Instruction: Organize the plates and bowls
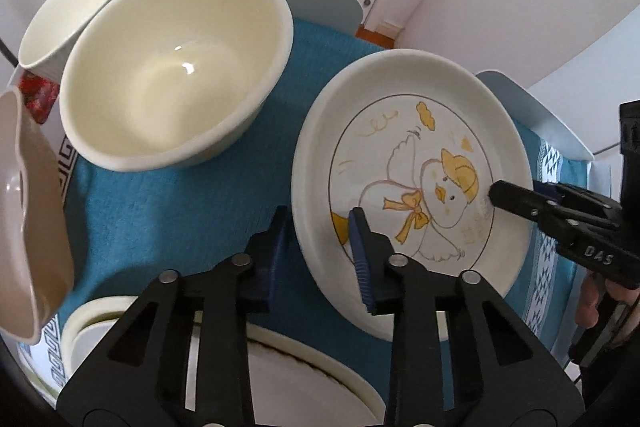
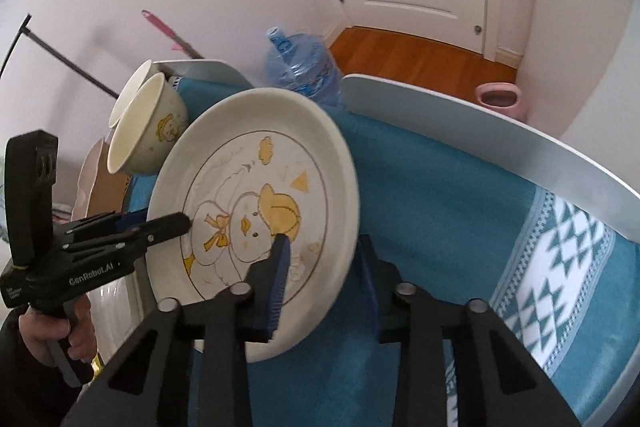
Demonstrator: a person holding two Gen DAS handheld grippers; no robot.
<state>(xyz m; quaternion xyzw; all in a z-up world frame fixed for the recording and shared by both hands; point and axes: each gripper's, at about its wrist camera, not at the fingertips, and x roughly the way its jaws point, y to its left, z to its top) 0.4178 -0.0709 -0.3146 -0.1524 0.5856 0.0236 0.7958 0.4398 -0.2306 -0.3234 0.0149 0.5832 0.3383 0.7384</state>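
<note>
A cream plate with a yellow duck drawing [image 1: 420, 131] [image 2: 256, 155] sits on the teal tablecloth [image 1: 160, 207]. My left gripper [image 1: 320, 251] straddles its near left rim, one blue pad inside the plate and one outside, shut on the rim. The right wrist view shows the left gripper [image 2: 156, 221] clamped the same way. My right gripper [image 2: 324, 275] is shut on the opposite rim, and it shows in the left wrist view as the right gripper [image 1: 520, 189]. A large cream bowl [image 1: 172, 67] stands to the plate's left, beside a smaller white bowl [image 1: 72, 15].
A pink wavy dish [image 1: 28, 207] is at the far left. Stacked white plates [image 1: 312, 379] and a small bowl [image 1: 92, 319] lie under my left gripper. White chair backs [image 2: 480, 135] border the table. A blue water bottle [image 2: 300, 63] stands on the floor beyond.
</note>
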